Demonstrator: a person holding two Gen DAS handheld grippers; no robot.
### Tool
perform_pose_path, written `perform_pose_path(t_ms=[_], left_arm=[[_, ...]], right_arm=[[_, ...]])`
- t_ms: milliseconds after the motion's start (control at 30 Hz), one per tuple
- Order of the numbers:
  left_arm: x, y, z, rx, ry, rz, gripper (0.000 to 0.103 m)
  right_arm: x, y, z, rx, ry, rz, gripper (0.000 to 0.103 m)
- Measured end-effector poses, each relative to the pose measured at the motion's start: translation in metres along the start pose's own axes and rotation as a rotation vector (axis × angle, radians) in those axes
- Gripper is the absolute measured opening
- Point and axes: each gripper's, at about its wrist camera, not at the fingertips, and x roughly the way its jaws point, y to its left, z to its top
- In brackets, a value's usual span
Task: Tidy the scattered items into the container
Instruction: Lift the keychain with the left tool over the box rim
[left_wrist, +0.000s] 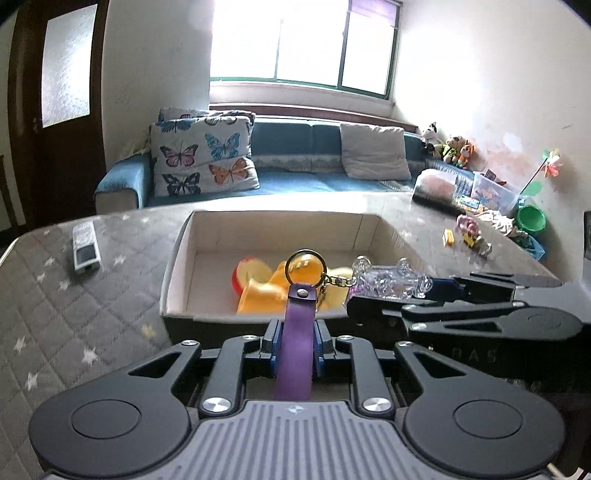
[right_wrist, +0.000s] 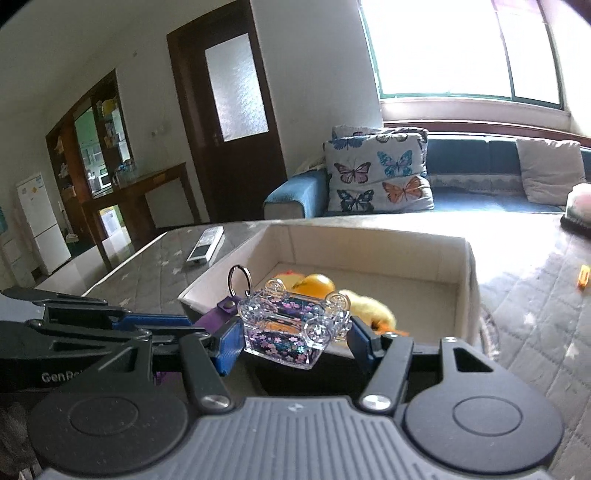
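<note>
Both grippers share one keychain, and the split grip looks deliberate: the left gripper (left_wrist: 294, 341) has its blue pads clamped on the purple strap (left_wrist: 294, 347), while the right gripper (right_wrist: 295, 338) has its fingers closed against the two sides of the clear acrylic charm (right_wrist: 293, 325). Carried this way, neither end can swing on the short gold chain (left_wrist: 338, 280) that links them. The whole piece hangs just above the near wall of the cardboard box (left_wrist: 177, 273), so I judge it is about to be lowered or dropped inside.

The strap is a flat purple band with a metal rivet near its tip, where a split ring (left_wrist: 306, 266) passes through. The charm is a chunky transparent block shaped like a little car (four round knobs at the corners), filled with dark glitter and small pink blossoms.

A yellow plush duck (left_wrist: 273, 291) lies on the box floor already, with a red-and-cream piece beside it that I cannot identify. On the quilted grey table cover (left_wrist: 74, 314) a silver remote control (left_wrist: 85, 247) sits well left of the box, and small toys (left_wrist: 471, 238) lie scattered to its right.
</note>
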Motion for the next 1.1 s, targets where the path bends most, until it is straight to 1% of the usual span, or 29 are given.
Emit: perform_pose_path(t_ms=[200, 400, 600, 1100], left_arm=[[0.020, -0.009, 0.020, 0.010, 0.001, -0.022, 0.020], [0.042, -0.019, 0.030, 0.030, 0.023, -0.035, 0.020], [0.061, -0.024, 0.034, 0.042, 0.051, -0.042, 0.020], [0.080, -0.025, 0.034, 0.064, 0.098, -0.050, 0.020]], right_arm=[[0.003, -0.018, 0.011, 0.021, -0.011, -0.036, 0.061], [0.009, -0.039, 0.014, 0.046, -0.004, -0.066, 0.061], [0.017, -0.053, 0.013, 0.068, 0.010, -0.079, 0.061], [0.031, -0.066, 0.007, 0.092, 0.061, -0.089, 0.061]])
